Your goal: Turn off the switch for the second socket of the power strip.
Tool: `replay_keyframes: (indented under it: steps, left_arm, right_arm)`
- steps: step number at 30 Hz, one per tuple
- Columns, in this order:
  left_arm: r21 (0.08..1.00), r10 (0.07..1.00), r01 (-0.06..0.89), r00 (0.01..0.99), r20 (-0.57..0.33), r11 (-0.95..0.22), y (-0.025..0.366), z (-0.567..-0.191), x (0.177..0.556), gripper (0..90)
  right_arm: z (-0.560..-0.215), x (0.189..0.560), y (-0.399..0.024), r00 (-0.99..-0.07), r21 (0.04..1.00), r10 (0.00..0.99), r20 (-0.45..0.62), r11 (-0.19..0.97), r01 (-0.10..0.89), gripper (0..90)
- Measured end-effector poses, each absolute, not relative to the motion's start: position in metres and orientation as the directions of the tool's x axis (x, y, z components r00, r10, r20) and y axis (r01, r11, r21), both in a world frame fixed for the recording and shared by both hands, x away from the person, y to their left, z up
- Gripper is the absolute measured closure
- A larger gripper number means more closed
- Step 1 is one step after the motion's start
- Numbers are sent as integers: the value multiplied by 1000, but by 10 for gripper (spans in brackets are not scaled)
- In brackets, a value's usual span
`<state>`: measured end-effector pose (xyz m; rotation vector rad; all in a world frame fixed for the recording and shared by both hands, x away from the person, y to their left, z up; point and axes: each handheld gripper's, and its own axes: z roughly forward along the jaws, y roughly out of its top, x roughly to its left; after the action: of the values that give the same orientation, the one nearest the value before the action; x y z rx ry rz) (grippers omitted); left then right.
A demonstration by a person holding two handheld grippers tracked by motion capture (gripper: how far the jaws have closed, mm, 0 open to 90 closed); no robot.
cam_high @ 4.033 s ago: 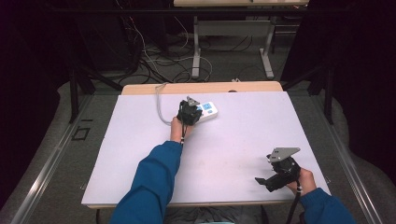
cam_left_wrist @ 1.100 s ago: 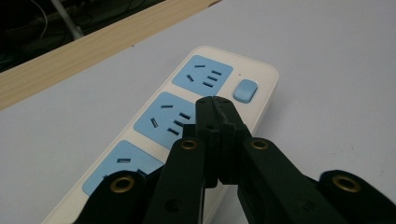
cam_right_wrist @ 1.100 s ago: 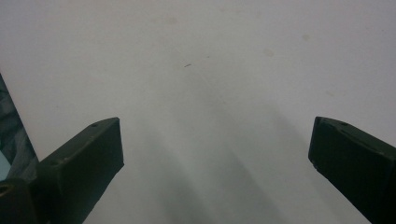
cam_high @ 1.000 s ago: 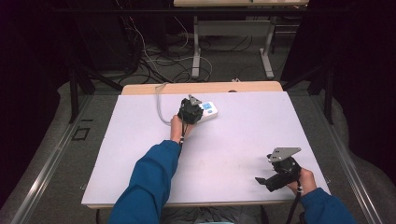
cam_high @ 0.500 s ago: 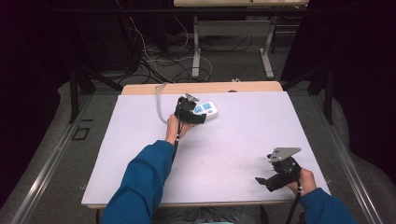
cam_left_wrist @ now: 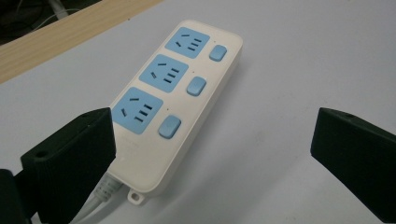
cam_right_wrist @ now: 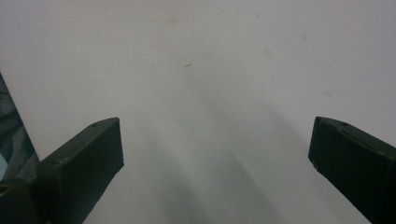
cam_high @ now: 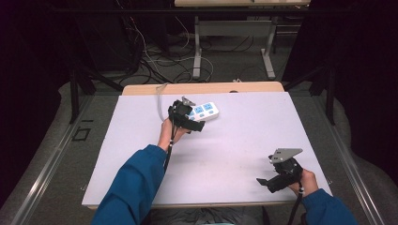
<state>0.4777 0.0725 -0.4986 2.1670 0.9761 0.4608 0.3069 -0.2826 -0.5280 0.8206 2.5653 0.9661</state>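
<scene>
Overhead first: I see the power strip (cam_high: 204, 112) lying near the far edge of the white table (cam_high: 244, 140), left of centre, its long axis running roughly across the table with a slight tilt. My left gripper (cam_high: 187, 118) sits just at the strip's near-left end, the hand (cam_high: 167, 133) behind it and the blue sleeve (cam_high: 131, 187) reaching diagonally in from the bottom. The right gripper (cam_high: 274, 180) rests well apart at the near right corner, so the left is plainly the nearer one.

Left gripper view: the power strip (cam_left_wrist: 175, 100) lies ahead and to the left of the gap, its long axis running away from me toward the upper right, cable end (cam_left_wrist: 105, 193) closest. The left gripper (cam_left_wrist: 210, 158) has its jaws spread wide; the left jaw overlaps the strip's near corner, the right jaw stands clear over bare table, and nothing is pinched. I judge that any grasp turns on this offset: the strip is not centred between the jaws, so I would need to shift left or swing the hand before closing across its width.

Right gripper view: the right gripper (cam_right_wrist: 215, 158) points down at bare table (cam_right_wrist: 210, 70), jaws spread wide, holding nothing.
</scene>
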Motion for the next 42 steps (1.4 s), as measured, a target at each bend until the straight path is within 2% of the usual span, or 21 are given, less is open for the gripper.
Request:
replay_keyframes:
  steps: [12,27,42]
  left_arm:
    - [746,757,480,651,49,-461,101,-501,439,0]
    - [716,752,486,654,82,-501,127,-506,405,0]
    - [722,742,442,655,145,-532,149,-501,361,0]
  right_arm:
    - [-528,307,-282,-796,673,603,-56,612,416,26]
    - [-528,306,-282,-794,677,603,-68,613,407,27]
    - [-528,306,-282,-797,670,600,-69,620,408,28]
